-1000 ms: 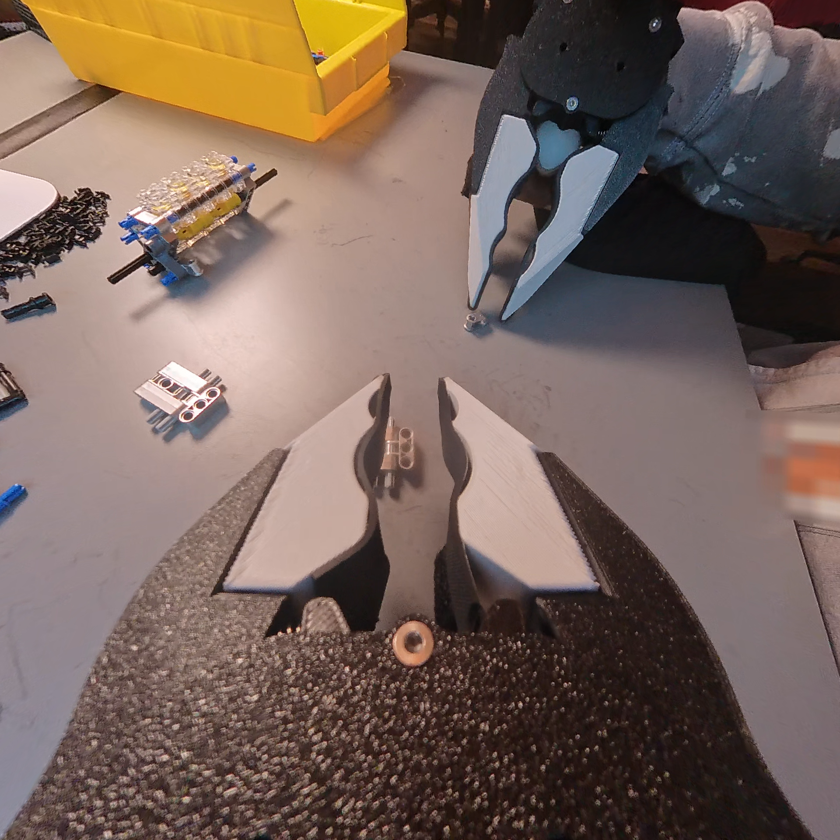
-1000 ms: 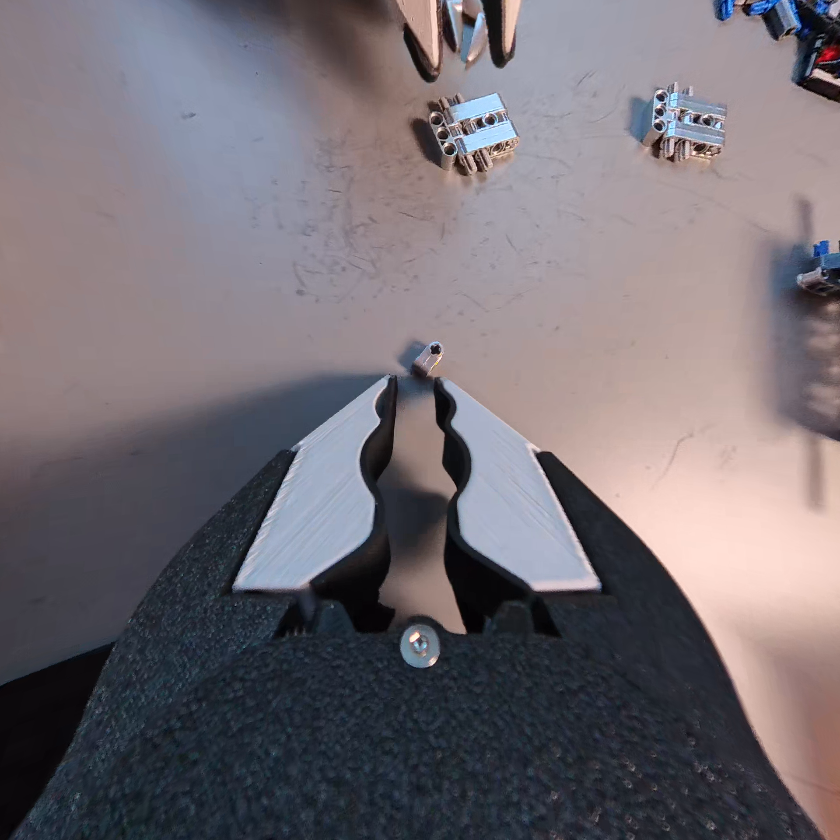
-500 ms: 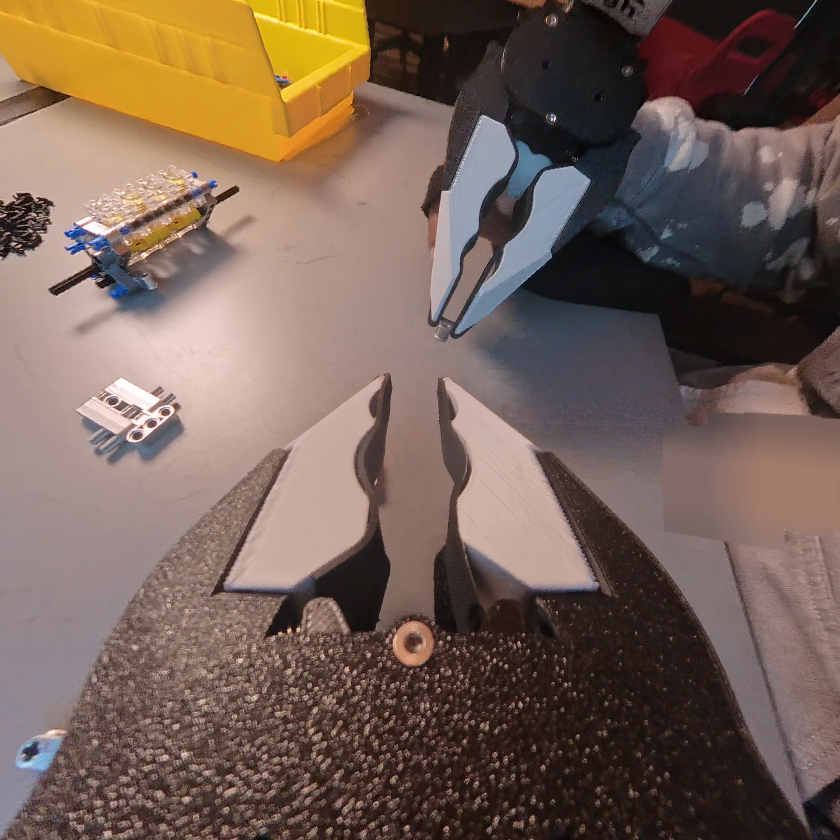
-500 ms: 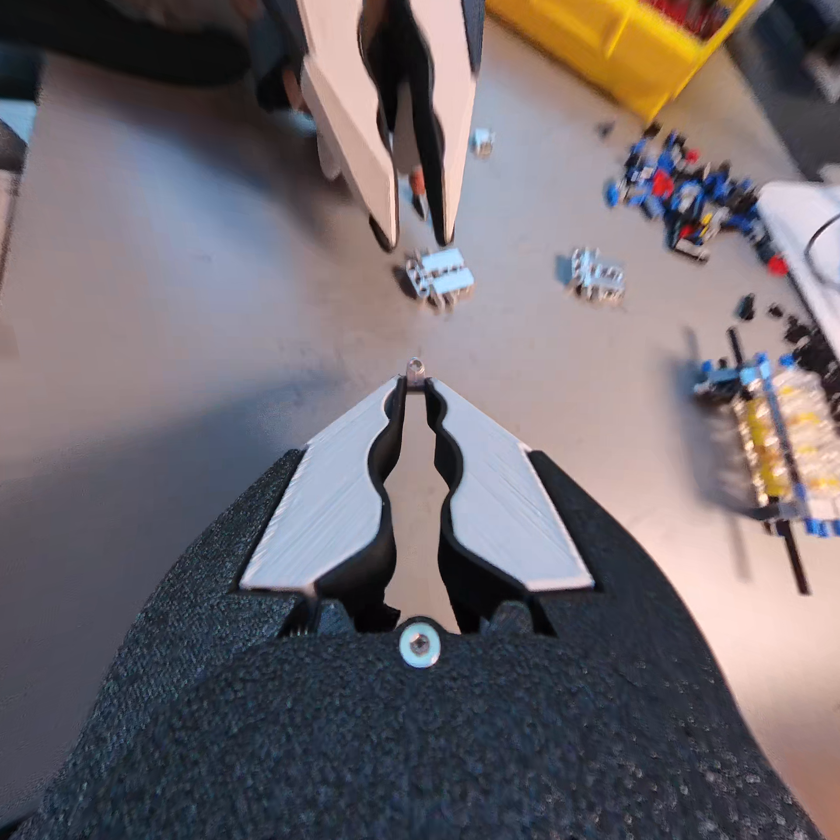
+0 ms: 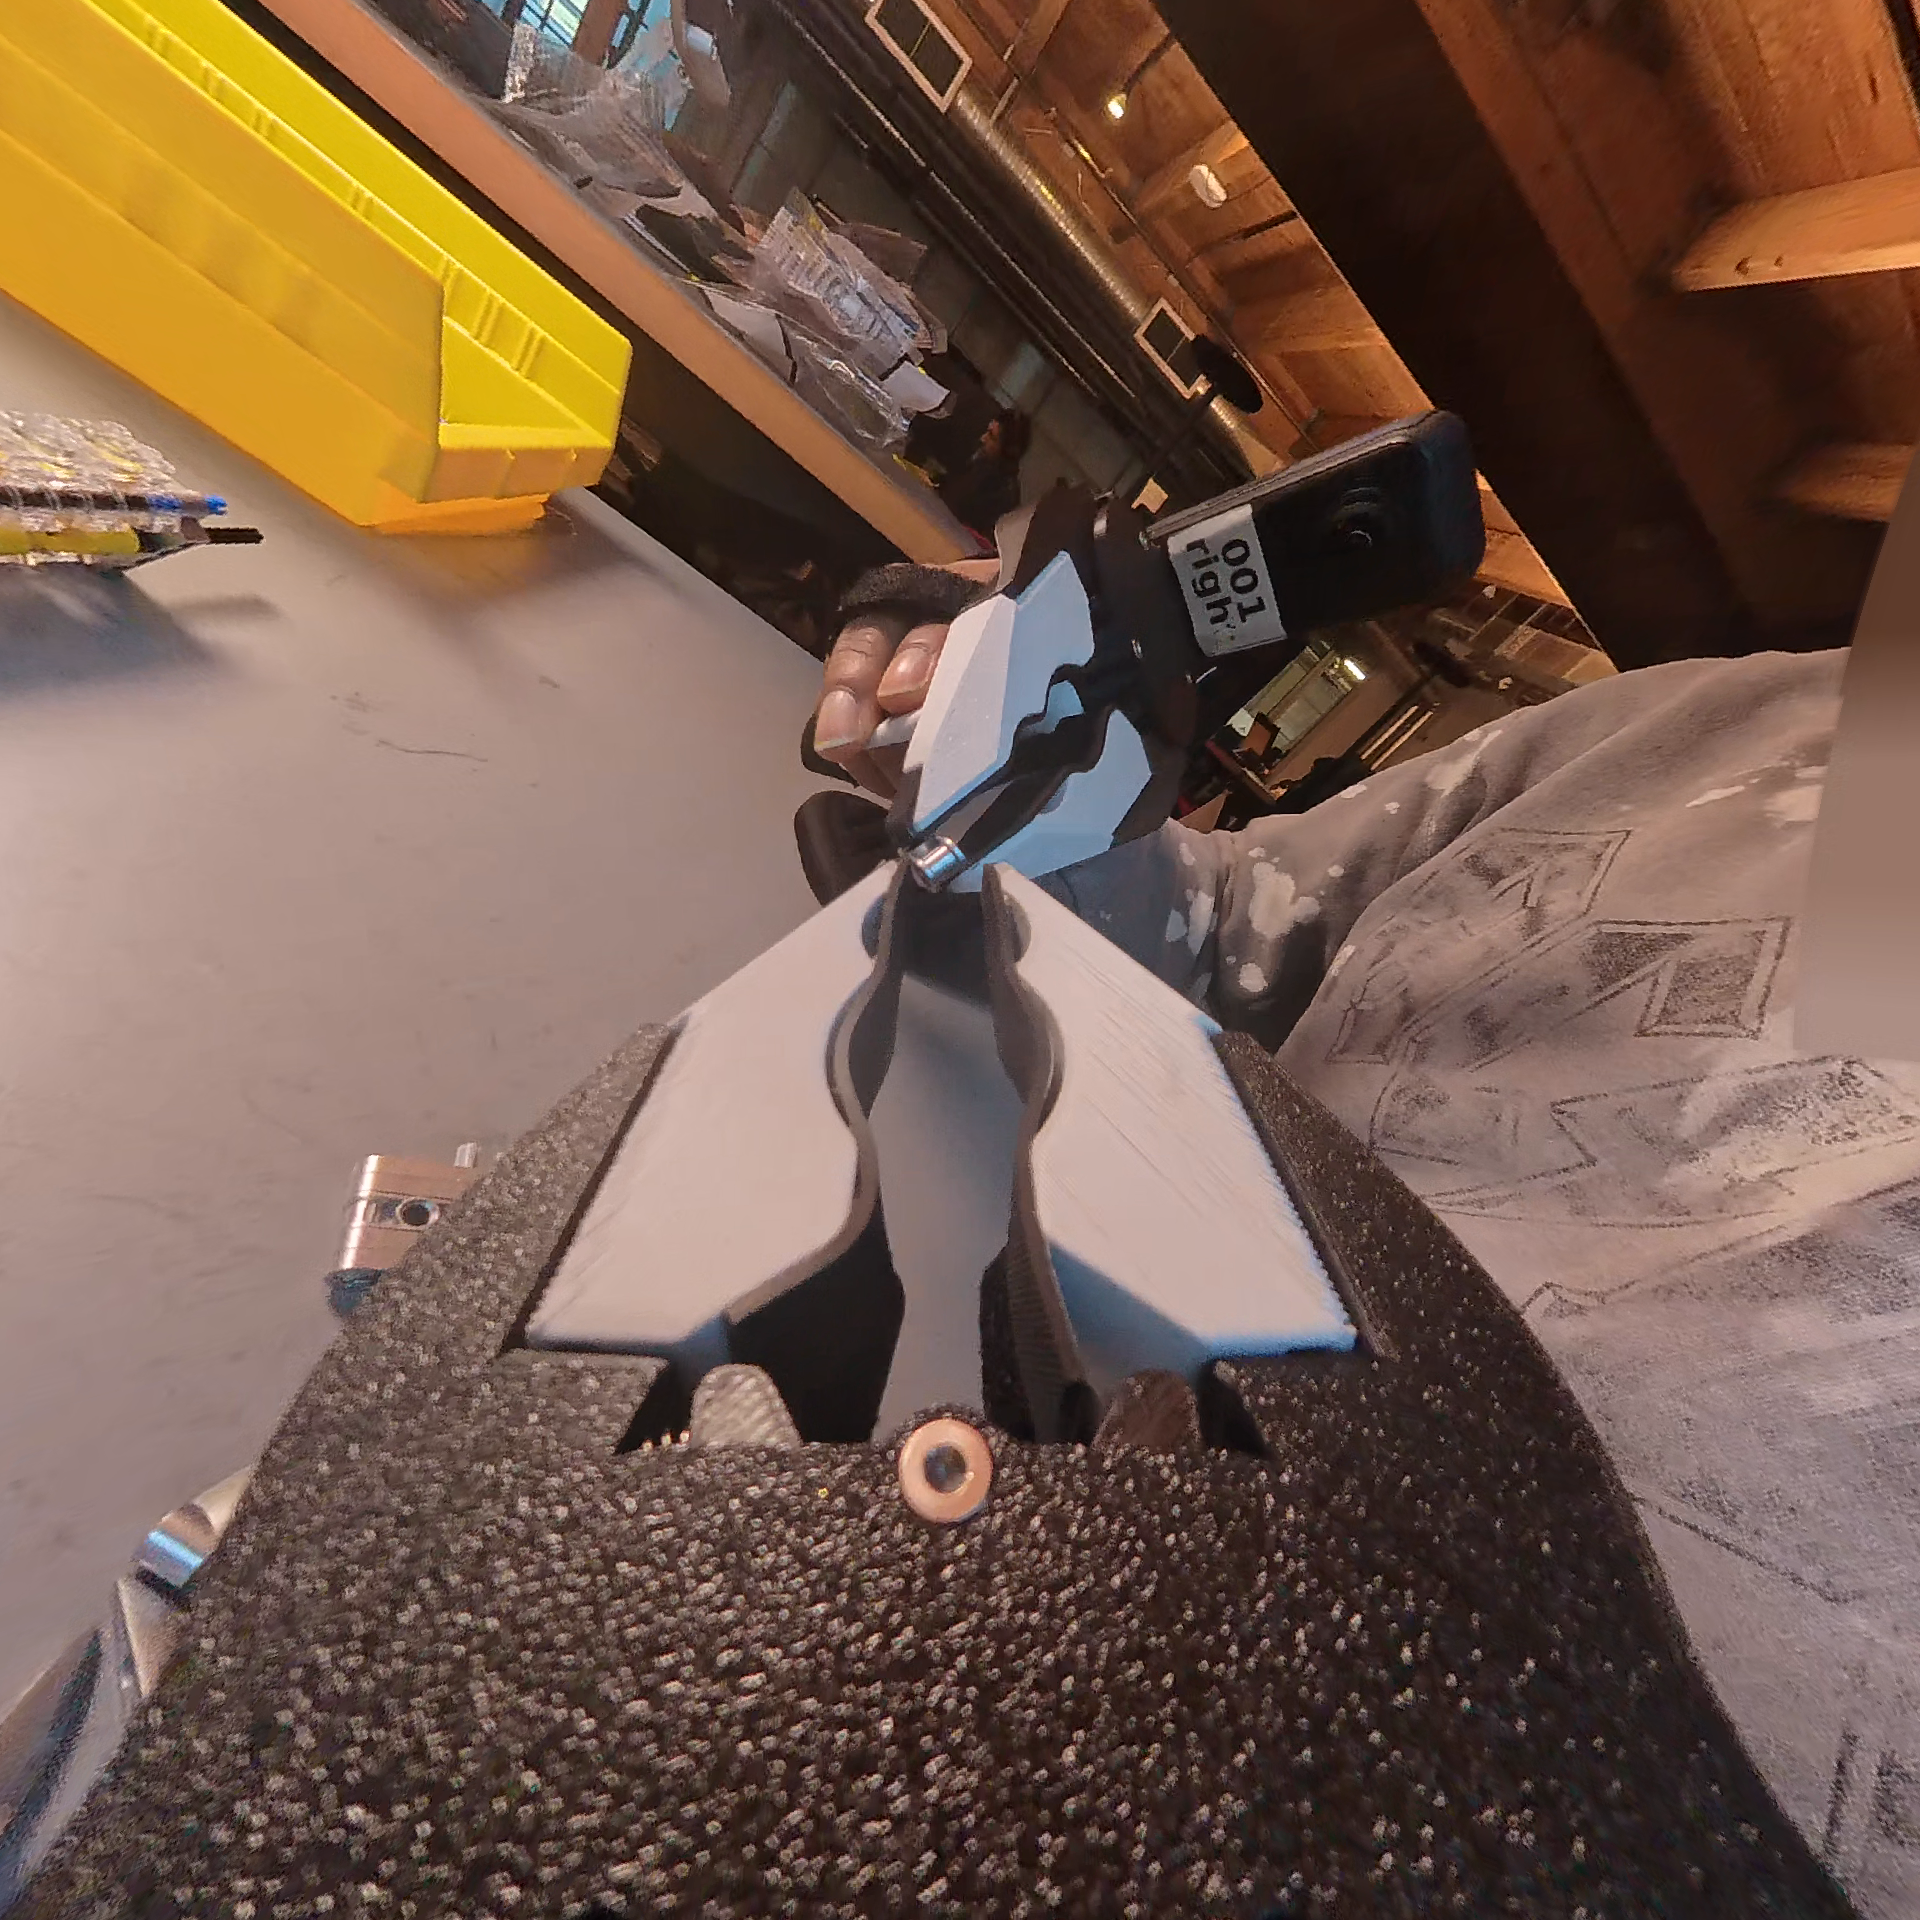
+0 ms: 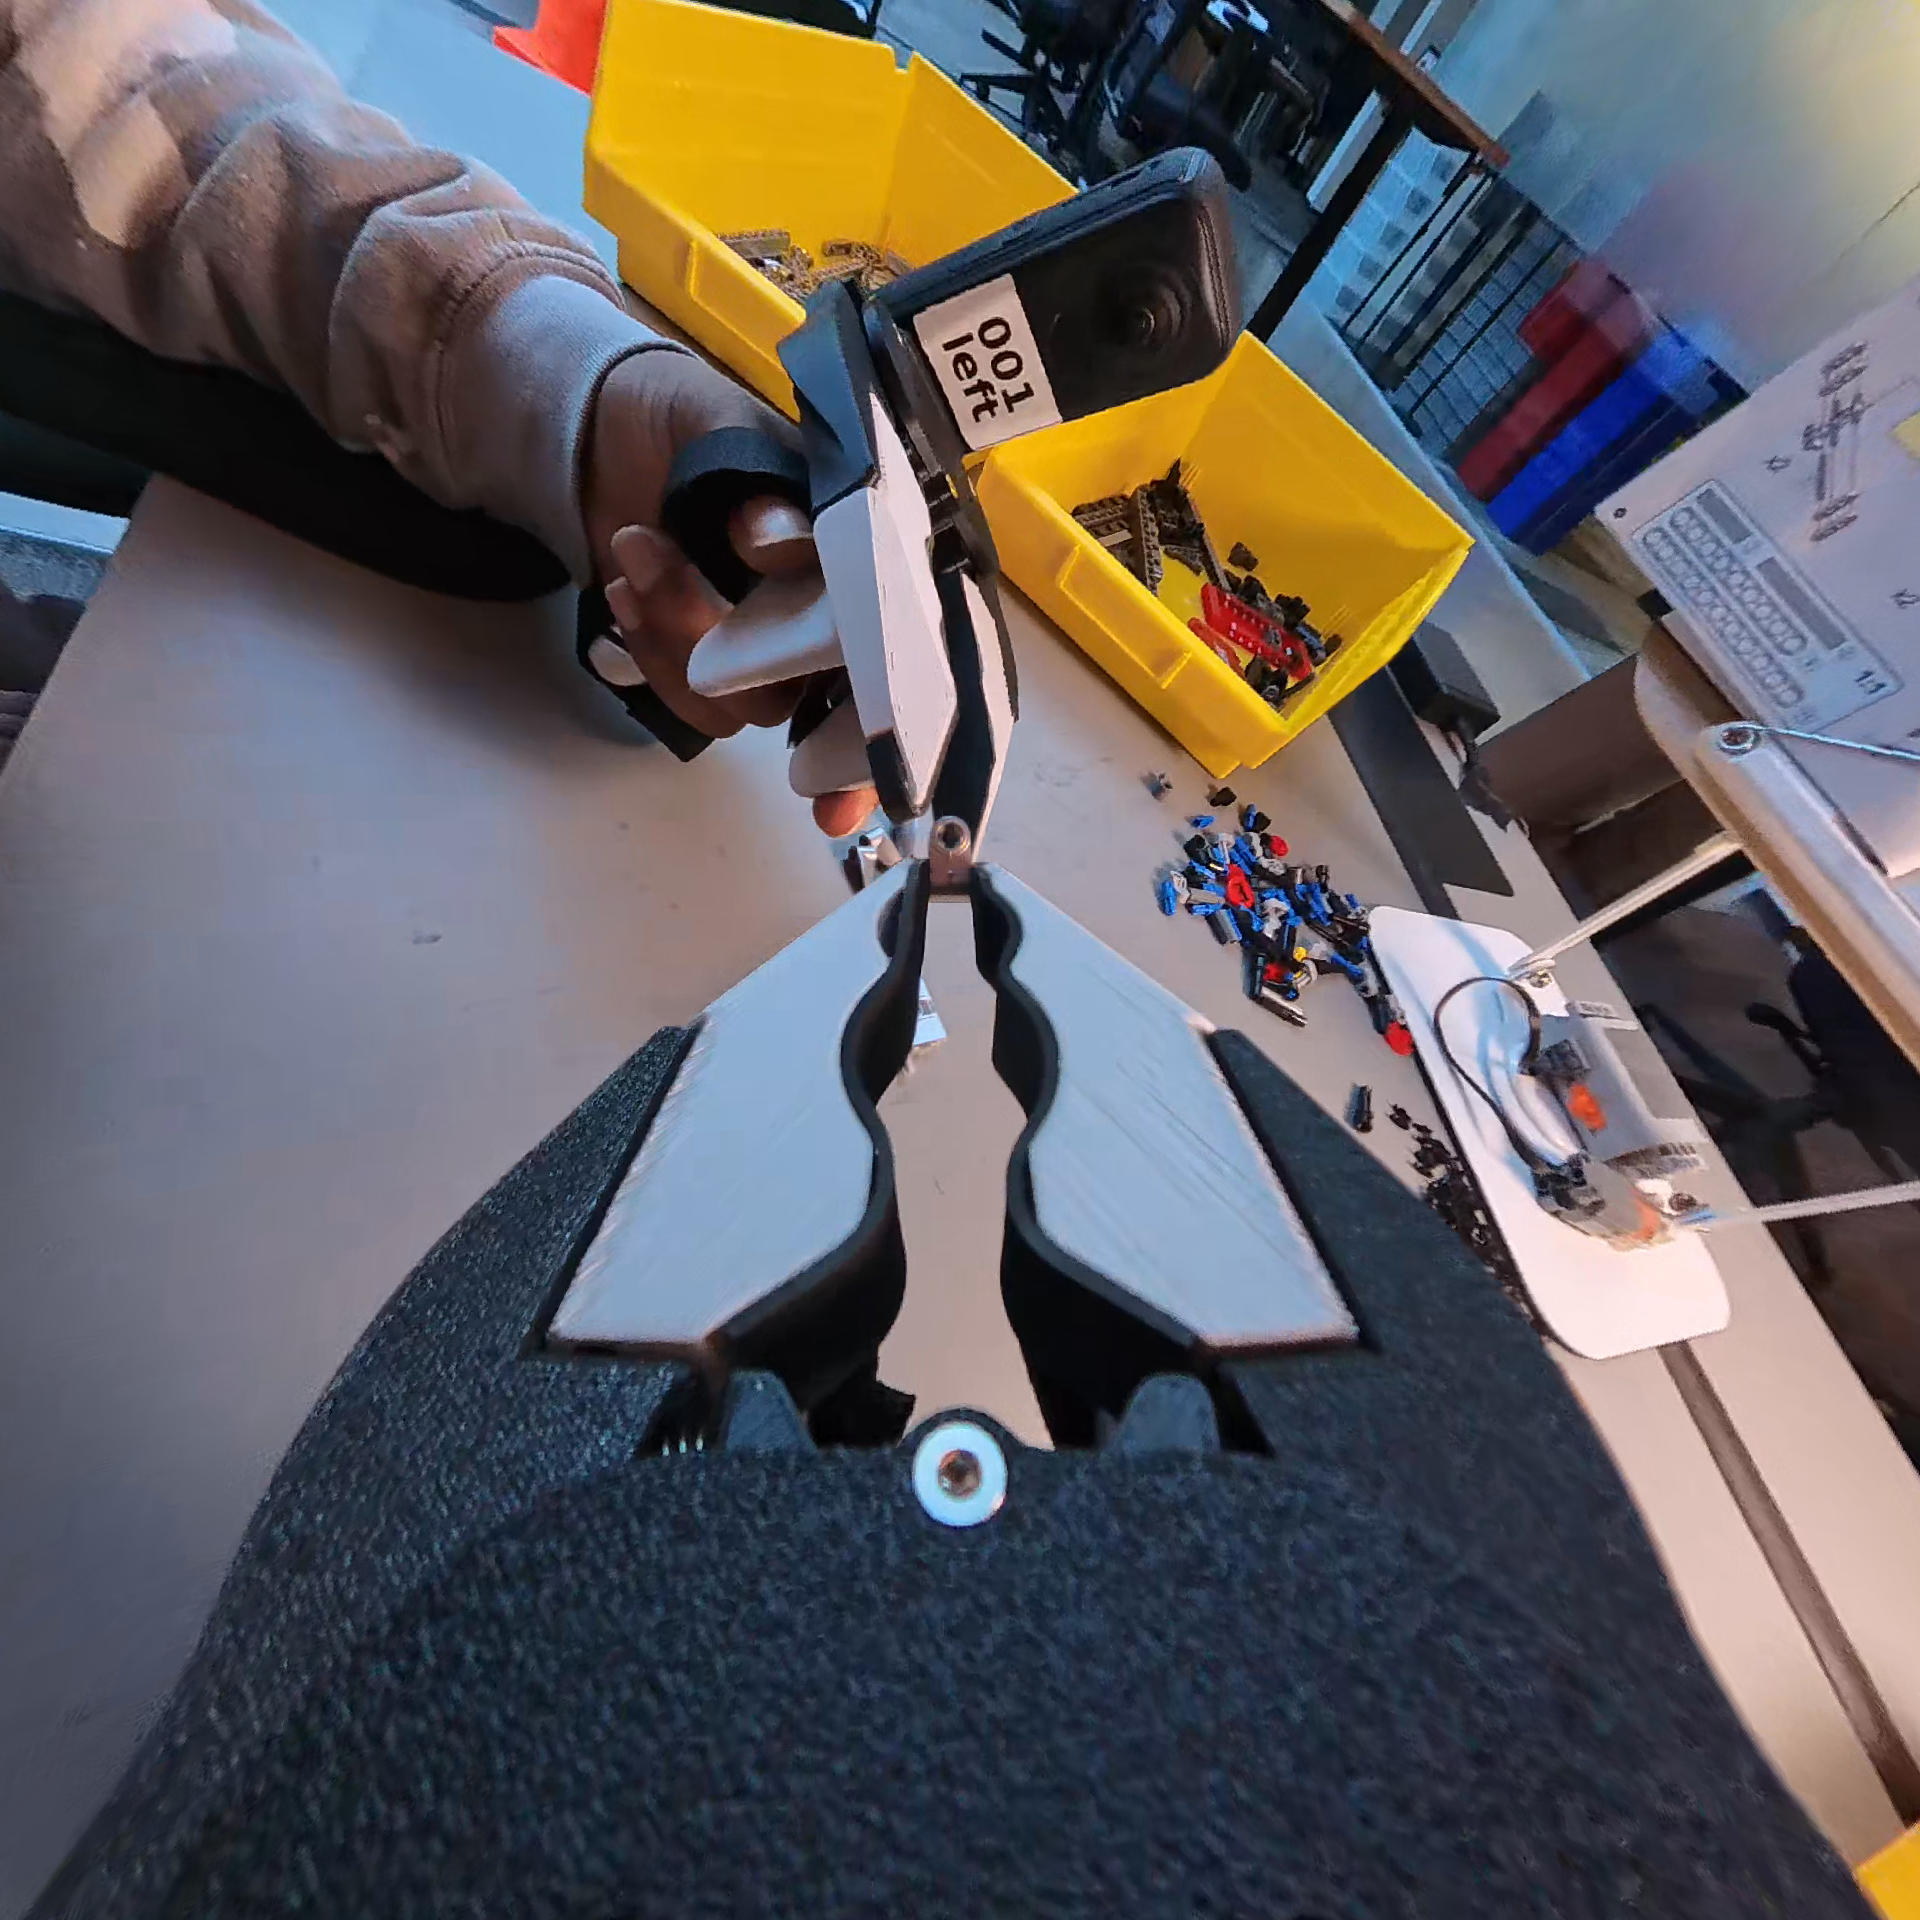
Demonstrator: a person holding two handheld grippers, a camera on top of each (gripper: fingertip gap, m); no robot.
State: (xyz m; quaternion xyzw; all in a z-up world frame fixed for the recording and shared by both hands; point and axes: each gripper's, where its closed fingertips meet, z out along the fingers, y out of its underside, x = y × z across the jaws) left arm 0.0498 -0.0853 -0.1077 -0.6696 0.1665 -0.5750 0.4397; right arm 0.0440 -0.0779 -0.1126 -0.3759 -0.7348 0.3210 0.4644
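Note:
My right gripper (image 6: 948,881) is shut on a small grey bushing (image 6: 948,844), which sticks out past its fingertips. It is held up above the grey table (image 6: 312,831). My left gripper (image 5: 945,885) is open and empty, with its tips right in front of the bushing (image 5: 935,864). The two grippers point at each other, nearly tip to tip. The right gripper (image 5: 951,844) shows in the left wrist view and the left gripper (image 6: 940,805) in the right wrist view. A hand holds each.
Two yellow bins (image 6: 1247,582) of parts stand at the far side; one also shows in the left wrist view (image 5: 312,312). A pile of small blue, black and red parts (image 6: 1268,925), a white tray (image 6: 1621,1299), a clear-and-yellow assembly (image 5: 73,499) and a grey block (image 5: 400,1210) lie on the table. My left and right fingertips are right by each other.
The right gripper closed on the bushing that lay on the table and lifted it. Both grippers rose, tilted up and came tip to tip. The left gripper stayed open.

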